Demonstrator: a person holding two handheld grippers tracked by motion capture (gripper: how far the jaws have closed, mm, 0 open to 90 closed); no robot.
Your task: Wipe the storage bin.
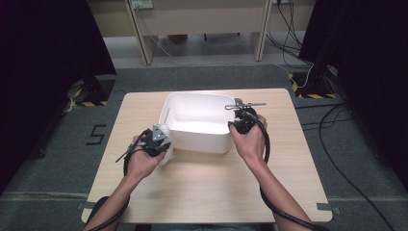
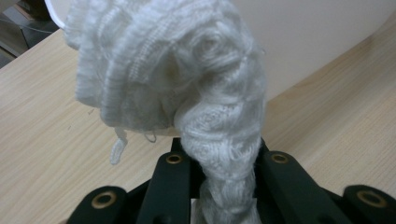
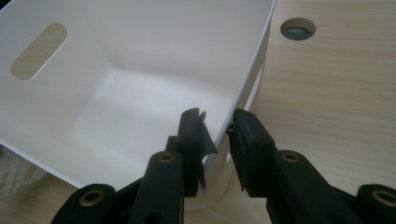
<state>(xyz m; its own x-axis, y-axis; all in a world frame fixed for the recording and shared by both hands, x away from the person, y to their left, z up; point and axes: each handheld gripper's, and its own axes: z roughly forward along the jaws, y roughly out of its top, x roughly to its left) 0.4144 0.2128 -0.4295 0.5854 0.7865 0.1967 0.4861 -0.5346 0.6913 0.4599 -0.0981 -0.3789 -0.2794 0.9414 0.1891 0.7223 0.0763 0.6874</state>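
A white plastic bin (image 1: 202, 142) stands in the middle of the wooden table (image 1: 216, 183). My left gripper (image 1: 162, 140) sits at the bin's near left corner, shut on a white knitted cloth (image 1: 166, 156). In the left gripper view the cloth (image 2: 187, 79) bunches up above the left gripper (image 2: 225, 156), with the bin's wall (image 2: 322, 42) behind it. My right gripper (image 1: 242, 120) is at the bin's right wall. In the right gripper view the right gripper (image 3: 217, 122) straddles the bin's rim (image 3: 254, 65), one jaw inside and one outside, with a gap still showing. The bin's inside (image 3: 140, 107) looks bare.
A round hole (image 3: 298, 28) is set in the tabletop just beyond the bin's right side. The table's front half (image 1: 211, 192) is bare wood around my forearms. On the grey floor lie cables (image 1: 337, 144) at the right, and wooden furniture legs (image 1: 144, 38) stand behind.
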